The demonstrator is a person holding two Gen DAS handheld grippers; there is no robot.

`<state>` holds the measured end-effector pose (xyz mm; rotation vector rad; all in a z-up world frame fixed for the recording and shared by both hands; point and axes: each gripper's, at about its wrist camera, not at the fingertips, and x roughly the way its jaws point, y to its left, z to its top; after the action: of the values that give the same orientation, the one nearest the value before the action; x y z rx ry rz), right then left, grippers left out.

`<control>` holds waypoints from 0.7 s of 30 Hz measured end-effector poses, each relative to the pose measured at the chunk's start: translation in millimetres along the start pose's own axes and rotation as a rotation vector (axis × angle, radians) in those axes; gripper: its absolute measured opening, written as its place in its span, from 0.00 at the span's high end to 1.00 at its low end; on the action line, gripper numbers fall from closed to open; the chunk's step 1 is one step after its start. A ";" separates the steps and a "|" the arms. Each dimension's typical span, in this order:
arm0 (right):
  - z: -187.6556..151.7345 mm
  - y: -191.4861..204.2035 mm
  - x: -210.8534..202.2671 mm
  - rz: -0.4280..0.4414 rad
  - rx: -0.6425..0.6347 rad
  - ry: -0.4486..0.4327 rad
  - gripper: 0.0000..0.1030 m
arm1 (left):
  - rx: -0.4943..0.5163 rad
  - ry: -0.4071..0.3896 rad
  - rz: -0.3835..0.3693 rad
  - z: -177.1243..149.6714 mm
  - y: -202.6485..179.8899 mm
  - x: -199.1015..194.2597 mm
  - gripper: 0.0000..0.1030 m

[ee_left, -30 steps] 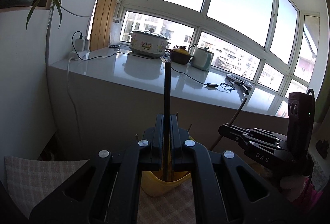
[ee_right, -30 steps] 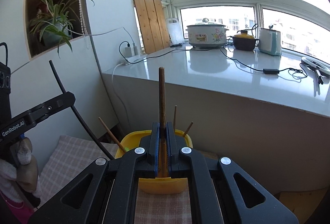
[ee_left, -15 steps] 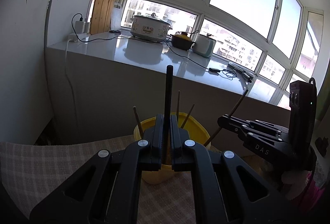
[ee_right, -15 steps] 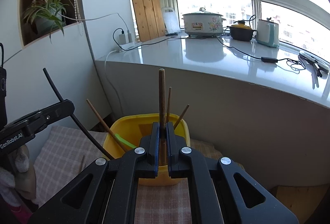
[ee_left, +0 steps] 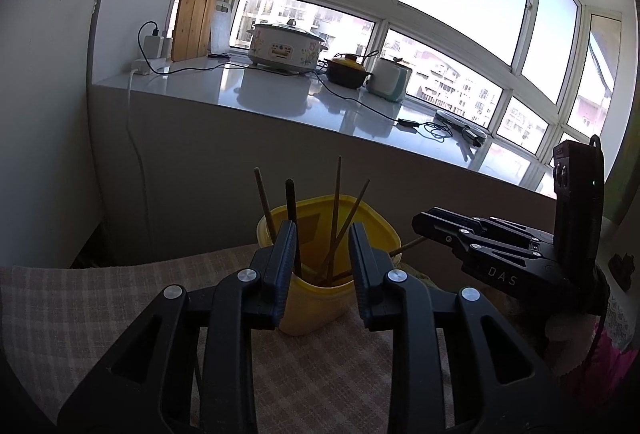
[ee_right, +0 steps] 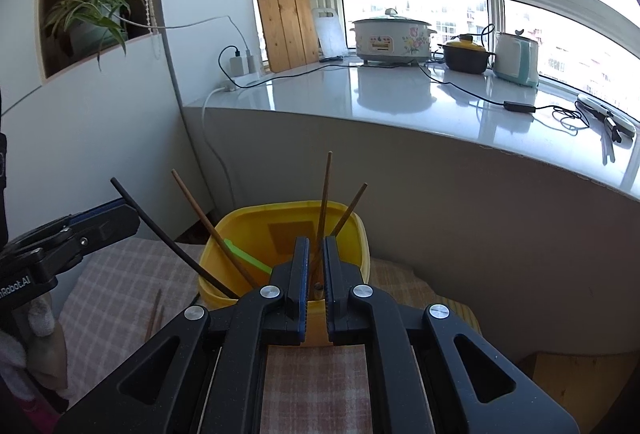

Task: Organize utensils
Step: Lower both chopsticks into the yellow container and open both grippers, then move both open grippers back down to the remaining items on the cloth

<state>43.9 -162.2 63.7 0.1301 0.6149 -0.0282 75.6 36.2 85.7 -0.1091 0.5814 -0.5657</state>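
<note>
Both tools have just been opening over the yellow tub (ee_right: 280, 234) on the checked cloth (ee_right: 120, 274). The left tool (ee_left: 322, 258) is parted, and the black chopstick (ee_left: 291, 210) leans by one pad, let go into the tub. The right tool (ee_right: 316, 266) is a little apart, with a brown chopstick (ee_right: 325, 194) between its pads, perhaps not pressed. The tub could be tipped if a stick is bumped on the way out. Two sticks (ee_right: 154, 314) on the cloth are half hidden.
</note>
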 end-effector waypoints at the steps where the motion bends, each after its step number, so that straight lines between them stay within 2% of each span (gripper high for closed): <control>1: -1.5 0.5 -2.4 0.000 0.000 -0.008 0.77 | -0.002 -0.002 0.001 -3.0 0.8 -3.2 0.75; 2: -3.0 1.3 -5.3 -0.001 0.000 -0.018 0.69 | -0.003 -0.002 0.004 -6.2 2.1 -6.3 0.75; 8: -10.6 8.6 -15.0 -0.008 -0.006 -0.043 0.65 | -0.006 0.016 0.051 -27.9 14.7 -18.9 0.65; 10: -13.6 11.0 -16.5 -0.002 -0.003 -0.042 0.61 | -0.023 0.030 0.066 -35.2 22.3 -21.5 0.54; 12: -16.4 13.8 -18.8 0.001 -0.003 -0.049 0.55 | -0.037 0.042 0.084 -42.1 31.3 -24.0 0.48; 21: -30.2 32.5 -20.1 0.024 -0.035 -0.028 0.47 | -0.081 0.095 0.162 -68.6 65.7 -34.5 0.46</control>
<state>12.3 -126.3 54.6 0.1034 0.5857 0.0039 45.4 114.1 28.7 -0.1113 0.6989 -0.3919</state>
